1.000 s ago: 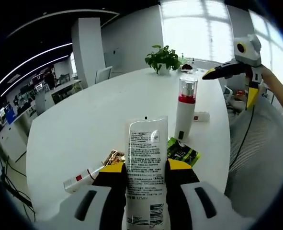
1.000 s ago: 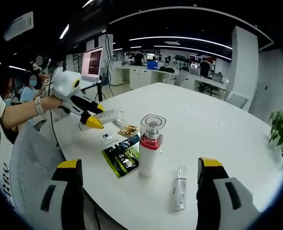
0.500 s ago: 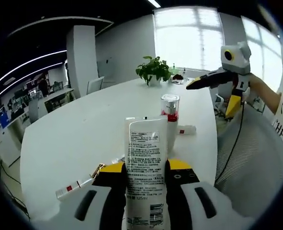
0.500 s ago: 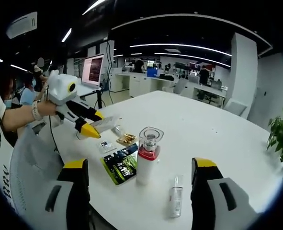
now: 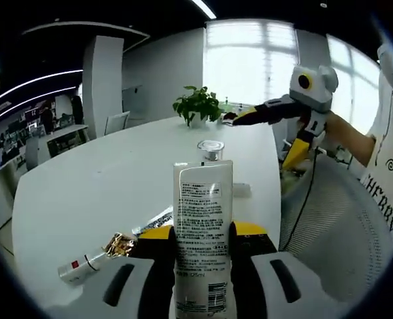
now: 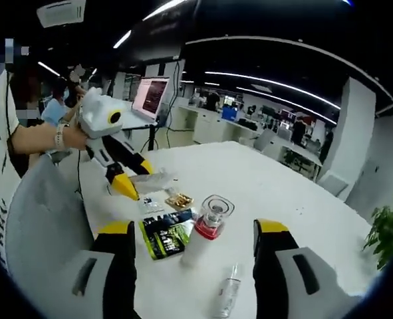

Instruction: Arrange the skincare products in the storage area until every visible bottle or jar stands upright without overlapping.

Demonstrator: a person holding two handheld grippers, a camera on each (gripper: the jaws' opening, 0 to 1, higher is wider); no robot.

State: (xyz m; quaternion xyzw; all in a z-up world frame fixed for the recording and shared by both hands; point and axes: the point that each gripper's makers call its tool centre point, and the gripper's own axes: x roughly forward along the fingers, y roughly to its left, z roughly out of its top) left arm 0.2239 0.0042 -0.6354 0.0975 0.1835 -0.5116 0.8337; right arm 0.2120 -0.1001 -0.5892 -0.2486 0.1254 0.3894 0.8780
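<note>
My left gripper point(image 5: 203, 234) is shut on a white squeeze tube point(image 5: 203, 199) that stands upright between its jaws, above the near edge of the white table point(image 5: 83, 186). Right behind the tube, only the clear cap of a white pump bottle point(image 5: 211, 150) with a red band peeks out. That bottle point(image 6: 206, 232) stands upright on the table in the right gripper view, just ahead of my open right gripper point(image 6: 194, 229). The left gripper point(image 6: 120, 166) and its tube point(image 6: 153, 181) also appear there, at the left. The right gripper point(image 5: 276, 126) hangs open in the air at the right.
On the table lie a green sachet point(image 6: 164, 234), a gold packet point(image 6: 179, 199), a small clear spray bottle point(image 6: 226, 296) and a slim white tube with a red label point(image 5: 83, 266). A potted plant point(image 5: 196, 106) stands at the far edge. A person's arm point(image 6: 40, 136) holds the left gripper.
Both views have shifted with the hands. The tube stays held in the left gripper, and the pump bottle now sits behind it in the left gripper view. The right gripper has risen a little, still open.
</note>
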